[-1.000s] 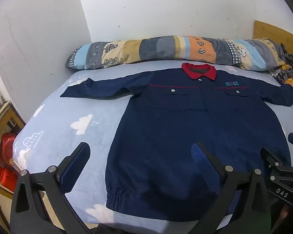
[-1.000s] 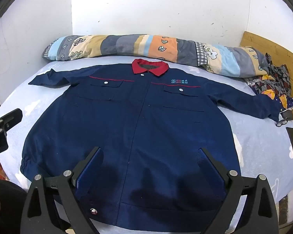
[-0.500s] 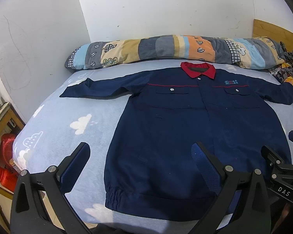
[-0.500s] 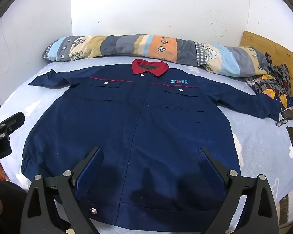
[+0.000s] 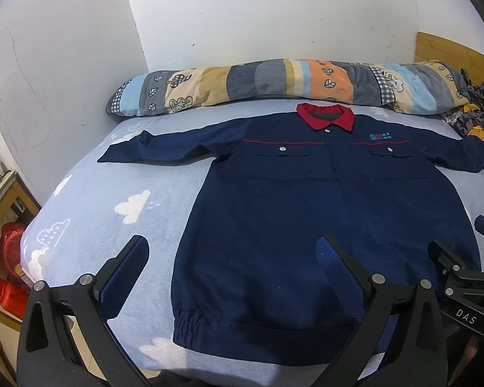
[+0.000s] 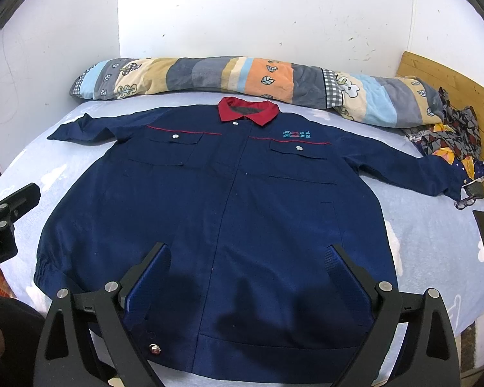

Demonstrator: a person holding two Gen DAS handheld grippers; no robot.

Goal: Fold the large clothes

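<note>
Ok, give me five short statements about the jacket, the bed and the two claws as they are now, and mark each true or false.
1. The navy jacket lies flat, front up, both sleeves spread out. True.
2. Its collar is yellow. False: it is red.
3. The left claw is shut on the hem. False: it is open and holds nothing.
4. The right claw is open above the jacket's lower half. True.
5. The long patchwork pillow lies on top of the jacket. False: it lies beyond the collar, along the wall.
</note>
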